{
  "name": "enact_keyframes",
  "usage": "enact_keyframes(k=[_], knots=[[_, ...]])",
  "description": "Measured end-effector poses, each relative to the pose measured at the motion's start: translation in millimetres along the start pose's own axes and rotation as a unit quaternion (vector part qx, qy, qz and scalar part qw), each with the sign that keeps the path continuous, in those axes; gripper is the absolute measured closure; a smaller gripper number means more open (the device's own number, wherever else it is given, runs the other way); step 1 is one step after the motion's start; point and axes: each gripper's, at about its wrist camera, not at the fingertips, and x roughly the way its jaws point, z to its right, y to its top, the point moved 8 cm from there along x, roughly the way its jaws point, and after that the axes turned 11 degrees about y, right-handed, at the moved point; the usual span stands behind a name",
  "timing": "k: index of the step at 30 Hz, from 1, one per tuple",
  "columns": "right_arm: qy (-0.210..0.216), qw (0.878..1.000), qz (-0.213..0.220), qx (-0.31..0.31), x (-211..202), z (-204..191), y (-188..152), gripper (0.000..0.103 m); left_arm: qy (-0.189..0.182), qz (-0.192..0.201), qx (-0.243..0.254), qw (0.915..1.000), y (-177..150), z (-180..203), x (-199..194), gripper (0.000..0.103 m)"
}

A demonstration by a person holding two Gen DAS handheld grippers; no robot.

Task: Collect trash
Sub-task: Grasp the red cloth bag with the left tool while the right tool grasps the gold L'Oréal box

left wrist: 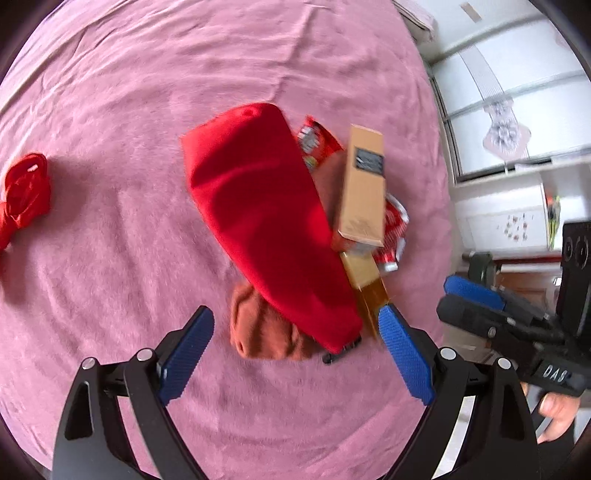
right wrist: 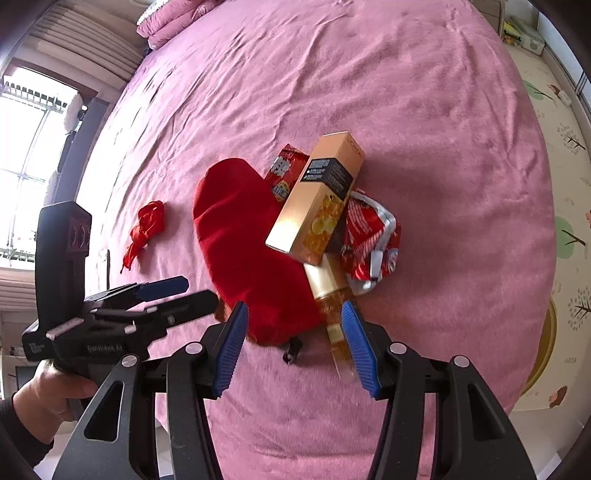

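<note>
1. Cardboard, light and stiff: the tan box (right wrist: 317, 199) lies atop the trash pile mid-bed; I'd pinch its long sides.
2. Crinkly red wrappers (right wrist: 371, 242) beside it look slippery.
3. Left gripper (left wrist: 295, 354) and right gripper (right wrist: 293, 347) hover near, fingers spread, holding nothing.

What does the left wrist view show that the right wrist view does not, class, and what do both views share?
Only the left wrist view shows a rust-brown cloth bulging out from under the red cloth, and the right claw entering from the side with its fingers close together.

Only the right wrist view shows the patterned floor mat, the folded pink bedding and the left claw.

Both show the pink bedspread, the red cloth, the upper gold box, the lower gold box, crumpled red wrappers and a red ribbon.
</note>
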Motion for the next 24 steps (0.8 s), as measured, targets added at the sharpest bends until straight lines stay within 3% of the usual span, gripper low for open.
enact_keyframes(k=[10, 15, 22, 24], knots=[[-0.003, 1.000, -0.018, 0.007, 27, 8, 31, 0.051, -0.032, -0.038, -0.077, 0.9958, 31, -30, 33, 0.015], [-0.003, 1.000, -0.020, 0.010, 35, 11, 46, 0.049, -0.032, -0.056, -0.070, 0.9954, 39, -25, 46, 0.038], [-0.020, 0.999, -0.024, 0.009, 41, 19, 58, 0.046, -0.057, -0.074, -0.048, 0.9944, 44, -3, 57, 0.044], [-0.022, 0.999, -0.025, 0.008, 42, 21, 59, 0.045, -0.053, -0.071, -0.037, 0.9954, 49, 2, 56, 0.057]])
